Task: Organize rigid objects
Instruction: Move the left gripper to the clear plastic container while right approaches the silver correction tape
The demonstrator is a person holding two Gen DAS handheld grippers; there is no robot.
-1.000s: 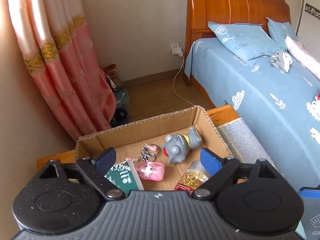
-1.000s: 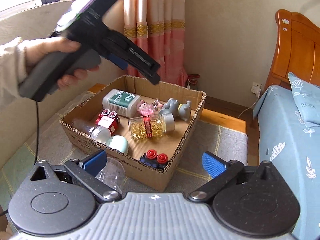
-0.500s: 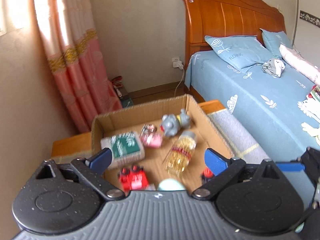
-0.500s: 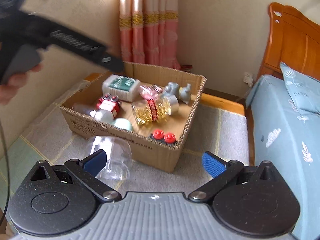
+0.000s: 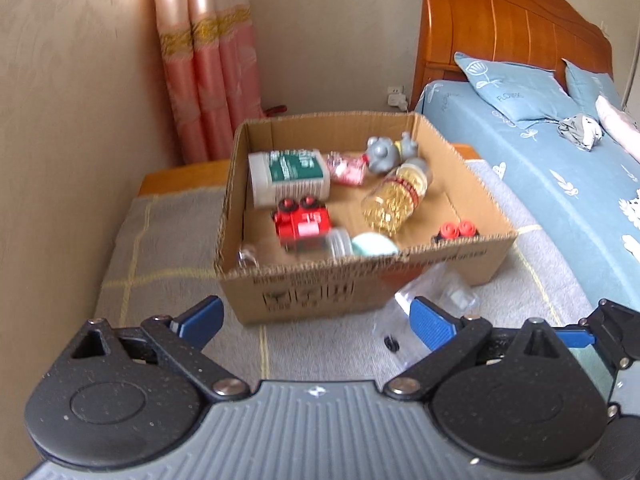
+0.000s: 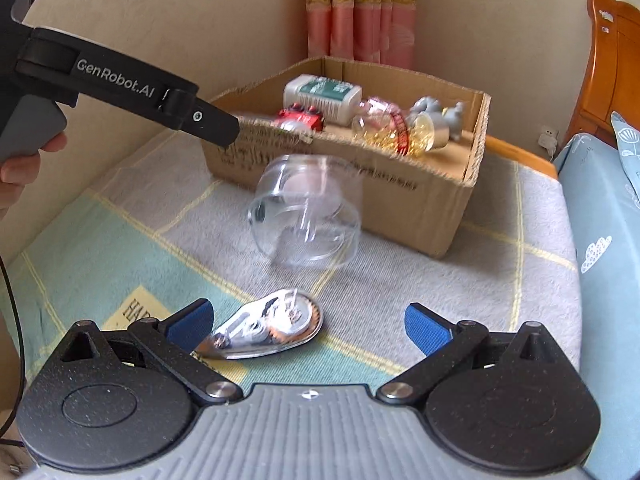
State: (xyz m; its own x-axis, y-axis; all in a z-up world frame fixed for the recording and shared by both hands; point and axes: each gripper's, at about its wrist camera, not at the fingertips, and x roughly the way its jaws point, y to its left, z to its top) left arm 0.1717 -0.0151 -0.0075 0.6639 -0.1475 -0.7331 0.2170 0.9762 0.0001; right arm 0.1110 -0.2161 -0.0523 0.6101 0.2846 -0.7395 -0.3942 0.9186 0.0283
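A cardboard box (image 5: pixel 360 284) (image 6: pixel 400 188) stands on a checked blanket. It holds a white bottle with a green label (image 5: pixel 288 176), a red toy (image 5: pixel 302 220), a jar of yellow capsules (image 5: pixel 394 200), a grey toy animal (image 5: pixel 386 152) and other small items. A clear plastic cup (image 6: pixel 304 216) lies on its side in front of the box; it also shows in the left wrist view (image 5: pixel 436 296). A clear correction-tape dispenser (image 6: pixel 268 328) lies near my right gripper (image 6: pixel 308 326), which is open and empty. My left gripper (image 5: pixel 316 320) is open and empty, held short of the box.
A bed with a blue sheet (image 5: pixel 560 184) and wooden headboard (image 5: pixel 500 32) runs along the right. Pink curtains (image 5: pixel 208 80) hang behind the box. A beige wall (image 5: pixel 72 120) borders the left. The left tool and hand (image 6: pixel 100 92) show in the right wrist view.
Both grippers have pulled back from the box and lowered. The left gripper has left the space over the box. The dispenser has come into the right wrist view.
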